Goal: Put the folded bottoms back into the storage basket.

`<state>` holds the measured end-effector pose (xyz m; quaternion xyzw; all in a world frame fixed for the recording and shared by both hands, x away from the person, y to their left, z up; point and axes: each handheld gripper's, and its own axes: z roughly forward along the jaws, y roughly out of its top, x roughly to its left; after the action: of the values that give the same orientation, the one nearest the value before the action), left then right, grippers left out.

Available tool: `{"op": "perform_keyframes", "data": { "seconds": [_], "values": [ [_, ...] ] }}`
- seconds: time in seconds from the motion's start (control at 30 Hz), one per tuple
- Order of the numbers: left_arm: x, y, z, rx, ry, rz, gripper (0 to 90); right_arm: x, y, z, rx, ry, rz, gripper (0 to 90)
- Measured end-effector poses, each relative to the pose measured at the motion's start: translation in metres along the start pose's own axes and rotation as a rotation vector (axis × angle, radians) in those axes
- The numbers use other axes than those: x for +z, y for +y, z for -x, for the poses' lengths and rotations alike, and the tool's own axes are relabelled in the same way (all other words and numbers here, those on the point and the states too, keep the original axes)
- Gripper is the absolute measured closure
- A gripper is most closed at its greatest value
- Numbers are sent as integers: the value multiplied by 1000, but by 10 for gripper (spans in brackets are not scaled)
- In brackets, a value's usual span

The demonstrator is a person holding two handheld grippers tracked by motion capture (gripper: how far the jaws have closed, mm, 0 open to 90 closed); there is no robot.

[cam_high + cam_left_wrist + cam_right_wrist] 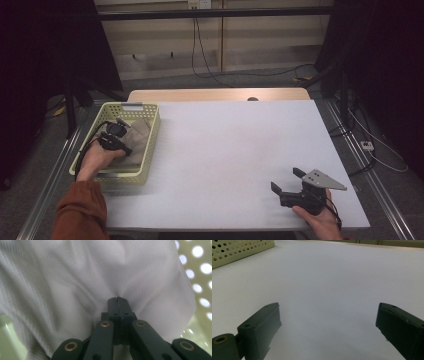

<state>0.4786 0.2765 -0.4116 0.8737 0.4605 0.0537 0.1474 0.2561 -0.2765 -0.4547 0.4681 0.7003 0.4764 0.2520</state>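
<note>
A pale yellow-green perforated basket (150, 145) stands at the table's left side. Inside it lies a light beige cloth (137, 137), seen close up as fine white mesh fabric (75, 277). My left gripper (116, 142) reaches down into the basket, and its jaws (117, 300) are shut on a pinched fold of the cloth. My right gripper (287, 181) rests low over the table near the front right corner, held by a hand. Its jaws (328, 322) stand wide open with only bare table between them.
The white table (225, 150) stretches between the basket and my right gripper. The basket's perforated wall (237, 250) lies far off to the upper left in the right gripper view. Cables and dark stands line the floor behind and beside the table.
</note>
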Motion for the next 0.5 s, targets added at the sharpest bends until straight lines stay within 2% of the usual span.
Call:
{"op": "perform_keyframes", "data": {
  "seconds": [0.07,0.1,0.13,0.27,0.3,0.33,0.4,0.43,0.47,0.5],
  "values": [
    [-5,-2,-2,-9,4,61,900,0,0,0,-1,-2,-1,52],
    [-8,-3,-3,-9,37,108,900,0,0,0,0,-2,-1,52],
    [-10,-3,-4,-20,29,146,900,0,0,0,0,-2,-2,52],
    [-12,3,-8,-67,74,291,898,1,0,0,0,-1,-3,52],
    [-11,6,-9,-71,81,315,897,1,0,0,-1,-1,-2,52],
    [-10,8,-10,-73,94,330,890,1,0,0,0,-2,-2,52],
    [-5,12,-13,-101,118,367,880,1,0,0,1,-2,-4,52],
    [-1,14,-15,-117,123,367,871,1,0,0,2,-1,-4,52],
    [3,15,-16,-127,133,350,869,1,0,0,3,-1,-3,52],
    [8,16,-18,-126,140,308,874,1,0,0,2,0,-3,53]
  ]
}}
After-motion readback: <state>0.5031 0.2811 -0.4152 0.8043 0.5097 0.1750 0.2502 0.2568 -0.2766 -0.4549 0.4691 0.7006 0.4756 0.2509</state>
